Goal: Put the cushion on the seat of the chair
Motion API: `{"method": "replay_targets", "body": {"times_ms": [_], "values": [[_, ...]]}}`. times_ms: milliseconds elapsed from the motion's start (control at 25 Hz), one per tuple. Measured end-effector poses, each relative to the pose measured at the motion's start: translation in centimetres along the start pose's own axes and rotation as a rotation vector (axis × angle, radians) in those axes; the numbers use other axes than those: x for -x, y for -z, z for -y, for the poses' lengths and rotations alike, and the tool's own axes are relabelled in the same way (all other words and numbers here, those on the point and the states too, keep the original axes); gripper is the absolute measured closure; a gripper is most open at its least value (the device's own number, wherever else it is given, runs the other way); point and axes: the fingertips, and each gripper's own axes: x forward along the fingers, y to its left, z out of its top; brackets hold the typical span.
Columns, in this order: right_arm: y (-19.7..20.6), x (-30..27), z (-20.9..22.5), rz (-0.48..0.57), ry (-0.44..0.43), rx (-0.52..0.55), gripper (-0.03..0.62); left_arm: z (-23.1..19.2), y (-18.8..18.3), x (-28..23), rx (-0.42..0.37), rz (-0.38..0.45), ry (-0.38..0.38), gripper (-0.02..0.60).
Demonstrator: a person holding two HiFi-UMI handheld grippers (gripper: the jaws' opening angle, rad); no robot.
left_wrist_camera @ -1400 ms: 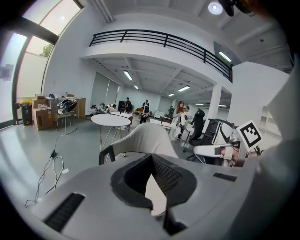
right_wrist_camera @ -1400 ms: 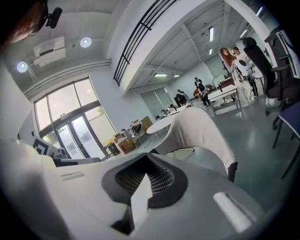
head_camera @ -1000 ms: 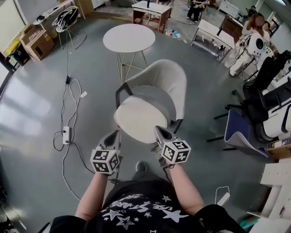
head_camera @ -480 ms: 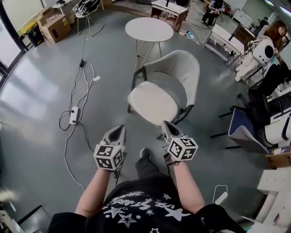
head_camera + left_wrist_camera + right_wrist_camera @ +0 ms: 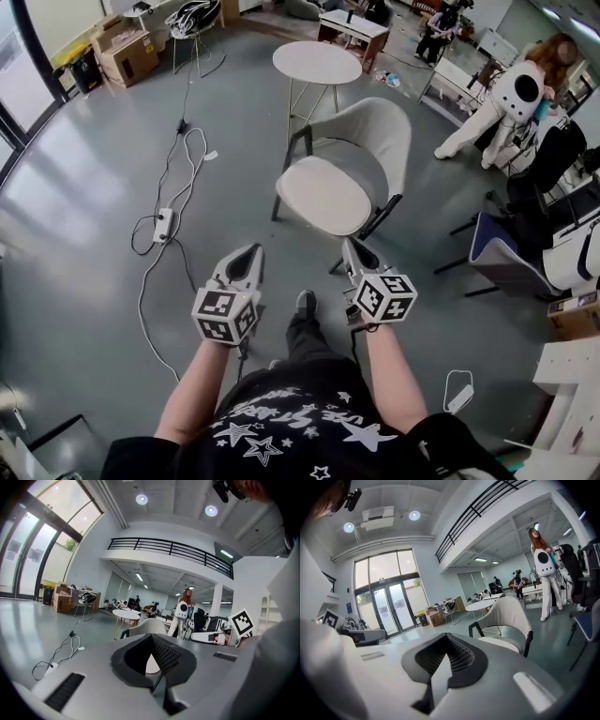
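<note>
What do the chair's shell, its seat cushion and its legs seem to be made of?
Chair shell: likely fabric-covered, matte light grey, with no glare.
Seat cushion: probably soft padded fabric, off-white, with a rounded edge.
Legs: thin and black, likely painted metal.

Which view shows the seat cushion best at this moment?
The head view: the whole cushion lies on the chair seat, seen from above. The right gripper view shows it edge-on; in the left gripper view the left gripper blocks most of it.
</note>
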Motion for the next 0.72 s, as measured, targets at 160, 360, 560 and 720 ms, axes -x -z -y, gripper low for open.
{"method": "replay_targets", "body": {"times_ms": [160, 360, 560, 720], "values": [[0.7, 2.8, -1.9, -0.002, 0.000, 0.026, 0.591, 1.0, -0.5, 2.6, 0.010, 0.038, 0.016, 0.572], [2.5, 6.1, -2.2, -0.009, 0.029, 0.021, 0.591, 2.3, 0.6, 4.5, 0.010, 0.042, 0.030, 0.572], [3.3, 8.8, -2.5, -0.004, 0.053, 0.025, 0.591, 3.9, 1.2, 6.1, 0.000, 0.044, 0.058, 0.572], [3.4, 9.6, -3.5, -0.004, 0.044, 0.041, 0.591, 4.8, 0.9, 6.8, -0.014, 0.058, 0.066, 0.572]]}}
